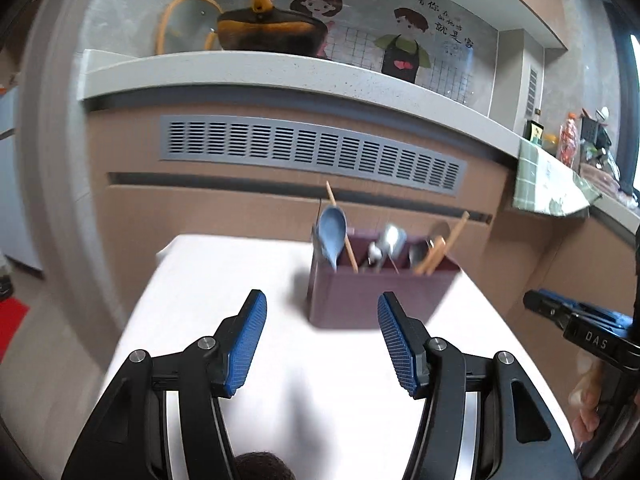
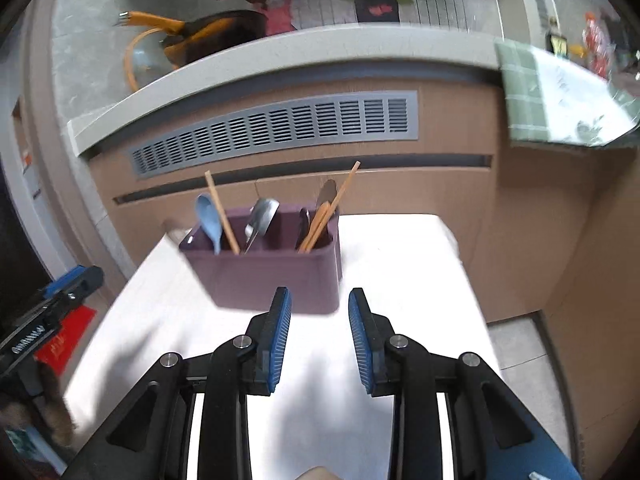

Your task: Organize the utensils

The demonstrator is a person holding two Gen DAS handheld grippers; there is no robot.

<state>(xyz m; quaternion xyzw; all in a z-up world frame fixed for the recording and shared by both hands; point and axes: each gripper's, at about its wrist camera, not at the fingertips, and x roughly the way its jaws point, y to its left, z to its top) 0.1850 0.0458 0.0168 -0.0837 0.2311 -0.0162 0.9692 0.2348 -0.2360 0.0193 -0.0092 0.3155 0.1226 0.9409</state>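
A purple utensil holder [image 1: 368, 292] stands on a white table [image 1: 240, 280], with three compartments. It holds a blue spoon [image 1: 332, 236], metal spoons [image 1: 390, 240] and wooden chopsticks [image 1: 444, 246]. My left gripper [image 1: 322, 312] is open and empty, just short of the holder. In the right wrist view the holder [image 2: 272, 276] is straight ahead with the blue spoon [image 2: 208, 216], a metal spoon [image 2: 262, 216] and chopsticks [image 2: 328, 216]. My right gripper [image 2: 319, 308] is open and empty, close to the holder's front wall.
A grey countertop [image 1: 260, 70] with a dark pan [image 1: 268, 30] runs behind, above a cabinet with a vent grille [image 1: 312, 152]. A green checked cloth [image 2: 560, 96] hangs at the right. The other gripper shows at the edges [image 1: 580, 320] [image 2: 52, 300].
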